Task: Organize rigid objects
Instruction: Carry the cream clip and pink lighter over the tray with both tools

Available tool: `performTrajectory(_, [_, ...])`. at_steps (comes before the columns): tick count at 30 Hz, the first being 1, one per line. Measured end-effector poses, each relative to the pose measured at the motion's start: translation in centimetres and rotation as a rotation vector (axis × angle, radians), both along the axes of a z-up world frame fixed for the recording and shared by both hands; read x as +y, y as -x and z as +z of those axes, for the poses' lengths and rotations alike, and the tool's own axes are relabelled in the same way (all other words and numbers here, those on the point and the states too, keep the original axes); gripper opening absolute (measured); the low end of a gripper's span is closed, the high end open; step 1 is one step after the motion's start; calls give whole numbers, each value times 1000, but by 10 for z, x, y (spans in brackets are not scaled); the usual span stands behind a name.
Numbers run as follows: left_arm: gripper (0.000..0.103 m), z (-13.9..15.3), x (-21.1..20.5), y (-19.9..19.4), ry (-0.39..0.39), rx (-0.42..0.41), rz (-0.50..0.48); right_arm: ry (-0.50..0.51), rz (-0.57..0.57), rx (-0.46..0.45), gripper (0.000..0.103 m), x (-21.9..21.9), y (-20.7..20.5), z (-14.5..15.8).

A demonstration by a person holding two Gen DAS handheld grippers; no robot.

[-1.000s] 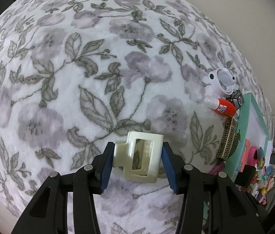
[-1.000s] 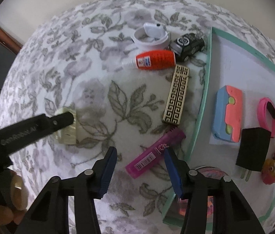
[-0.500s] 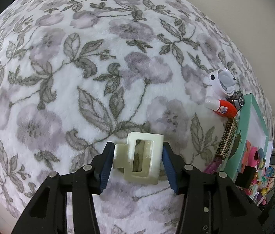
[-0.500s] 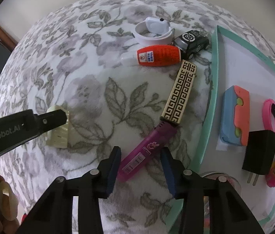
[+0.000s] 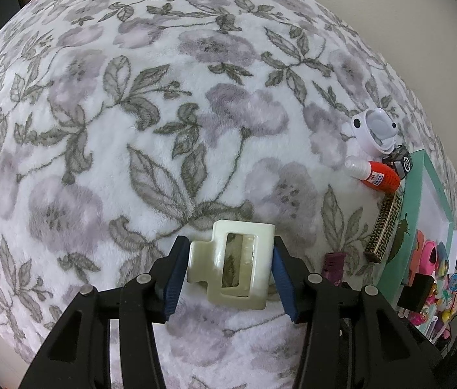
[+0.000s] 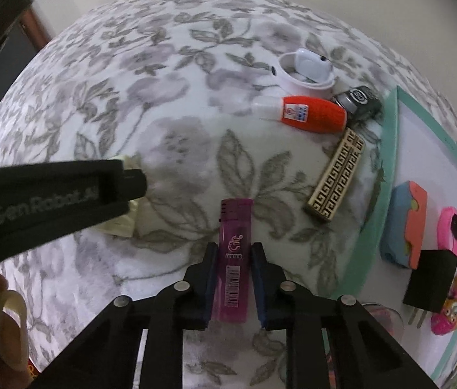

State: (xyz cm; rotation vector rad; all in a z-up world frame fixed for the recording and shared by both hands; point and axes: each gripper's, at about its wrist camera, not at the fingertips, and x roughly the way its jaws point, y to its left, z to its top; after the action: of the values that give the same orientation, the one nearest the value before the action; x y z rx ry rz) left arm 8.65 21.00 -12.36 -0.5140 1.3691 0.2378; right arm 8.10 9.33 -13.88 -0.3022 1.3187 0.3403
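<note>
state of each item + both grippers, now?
left gripper: shut on hair claw clip
right gripper: jaws just closing, shut on purple lighter
glue bottle: lying, capped
white earbud case: lid open
patterned gold lighter: lying flat
black plug adapter: on tray, prongs out

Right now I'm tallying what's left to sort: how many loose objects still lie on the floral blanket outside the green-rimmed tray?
6: cream hair claw, purple lighter, gold patterned bar, orange glue bottle, dark toy car, white earbud case. Others may be hidden.
</note>
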Motion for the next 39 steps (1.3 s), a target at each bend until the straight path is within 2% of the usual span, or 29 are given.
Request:
performTrajectory(8, [49, 3, 9, 0, 31, -25, 30, -60, 3, -32, 21, 5, -1, 21])
performTrajectory(15, [49, 42, 20, -2, 25, -145, 49, -113, -18, -81, 21, -7, -11, 47])
performTrajectory(21, [49, 87, 28, 2, 40, -269, 67, -174, -61, -168, 21, -25, -13, 89])
performTrajectory(27, [49, 124, 19, 6, 77, -379, 54, -240, -144, -286, 21, -68, -16, 142])
performTrajectory(31, [49, 141, 2, 5, 91, -425, 20, -236, -229, -348, 21, -106, -20, 168])
performTrajectory(35, [49, 150, -20, 2, 103, -446, -30, -222, -310, -374, 21, -144, -22, 180])
performTrajectory(39, [49, 153, -51, -2, 103, -450, -96, -165, -376, -390, 21, -176, -21, 183])
